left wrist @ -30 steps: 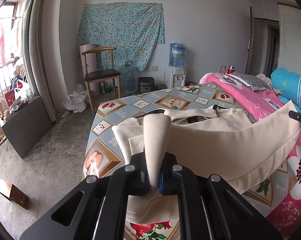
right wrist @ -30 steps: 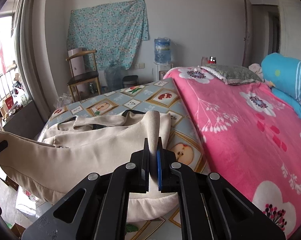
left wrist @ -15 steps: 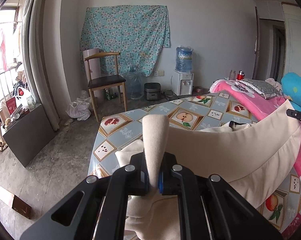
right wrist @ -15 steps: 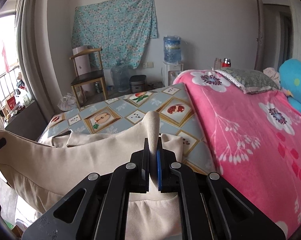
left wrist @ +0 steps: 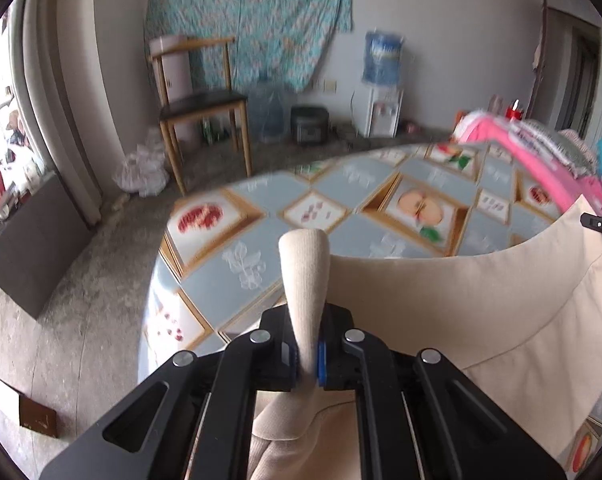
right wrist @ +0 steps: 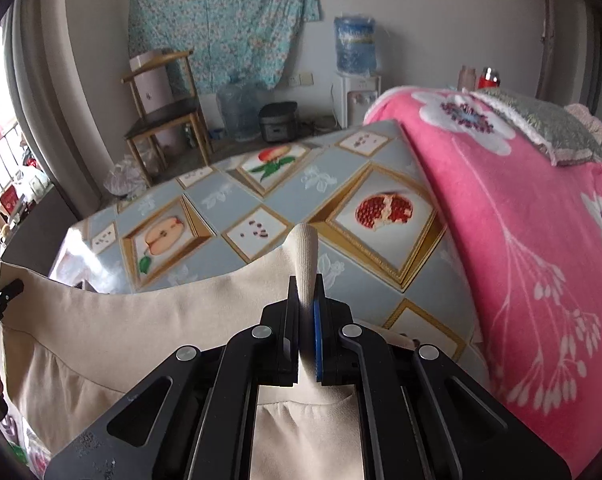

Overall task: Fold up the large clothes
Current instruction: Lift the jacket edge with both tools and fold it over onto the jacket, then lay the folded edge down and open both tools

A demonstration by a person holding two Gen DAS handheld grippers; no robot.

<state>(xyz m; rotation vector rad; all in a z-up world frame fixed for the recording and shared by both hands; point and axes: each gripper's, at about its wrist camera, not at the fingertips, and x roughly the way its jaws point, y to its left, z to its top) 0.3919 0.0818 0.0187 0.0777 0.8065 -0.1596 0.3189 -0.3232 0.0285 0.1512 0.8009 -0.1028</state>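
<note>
Beige garment (left wrist: 481, 308) is hanging between the two grippers, lifted off the fruit-print cloth (left wrist: 261, 240) that is covering the near part of the bed. Its top edge is running side to side from one grip to the other, sagging a little in the middle, and the body of the fabric is dropping below that edge toward the operator. No part of it is seen resting on the printed cloth in either view.

Left gripper (left wrist: 307, 364) is pinching a ribbed corner of the garment, the jaws pressed together on the fabric with a rolled tab standing up between them. Right gripper (right wrist: 307, 354) is doing the same at the opposite corner, jaws closed on a similar ribbed tab. Each gripper's tip is showing at the far margin of the other's view, so the two are holding well apart.

Finding on the governing relation: the garment's long axis is lying across the operator, parallel to the near edge of the bed, and the laying surface is sitting ahead of and below both grippers. The pink floral blanket (right wrist: 541, 220) is occupying the bed to the right of the printed cloth, so the right gripper is the nearer to it. In my judgement the coming move is calling for both grips to travel forward together, keeping the edge taut, so the cloth lands flat. Uneven travel risks a skewed lay. The left view is blurred.
</note>
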